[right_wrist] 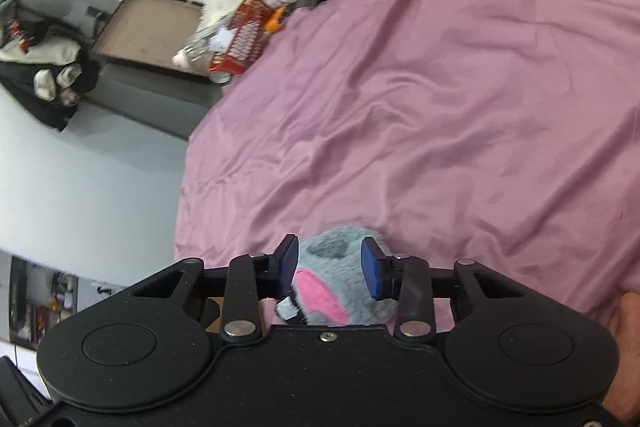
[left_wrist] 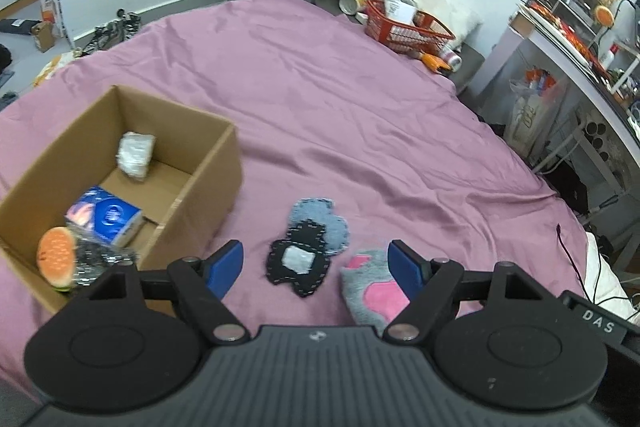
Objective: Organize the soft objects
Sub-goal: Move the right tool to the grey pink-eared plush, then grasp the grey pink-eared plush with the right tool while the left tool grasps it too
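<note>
A grey plush paw with pink pads [left_wrist: 370, 291] lies on the purple bedsheet [left_wrist: 340, 99], next to a black and denim fabric patch [left_wrist: 310, 251]. My left gripper [left_wrist: 316, 267] is open and empty, hovering above the patch with the plush paw by its right finger. A cardboard box [left_wrist: 192, 187] at the left holds a blue tissue pack [left_wrist: 108, 219], a white bundle [left_wrist: 136, 153], an orange burger-like toy [left_wrist: 56, 261] and a dark item. In the right wrist view, my right gripper [right_wrist: 330, 269] is shut on the grey plush paw [right_wrist: 332, 283], its blue pads on either side.
A red basket [left_wrist: 404, 27] with bottles and clutter stands at the bed's far corner. A desk with shelves [left_wrist: 580, 39] runs along the right. A black cable [left_wrist: 568, 255] lies on the bed's right edge. The floor at the left holds scattered items.
</note>
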